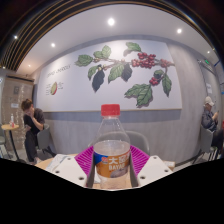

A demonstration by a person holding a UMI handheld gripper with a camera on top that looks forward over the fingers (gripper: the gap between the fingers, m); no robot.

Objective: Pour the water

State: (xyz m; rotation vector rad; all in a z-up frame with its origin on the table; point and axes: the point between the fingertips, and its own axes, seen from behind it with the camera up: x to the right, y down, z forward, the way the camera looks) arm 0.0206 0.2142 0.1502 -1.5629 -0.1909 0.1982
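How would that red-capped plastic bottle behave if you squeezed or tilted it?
The water bottle between the hand-held gripper's fingers looks like thin clear plastic, so it would probably dent under a hard squeeze. Tall and narrow, it may tip easily. Its red cap is on, so tilting likely spills nothing yet.

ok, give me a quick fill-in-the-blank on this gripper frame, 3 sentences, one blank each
1. The water bottle has a ____ cap.
2. The bottle stands ____ the two fingers of the tongs.
3. The mural on the wall beyond shows green ____ and red berries.

Missing words: red; between; leaves
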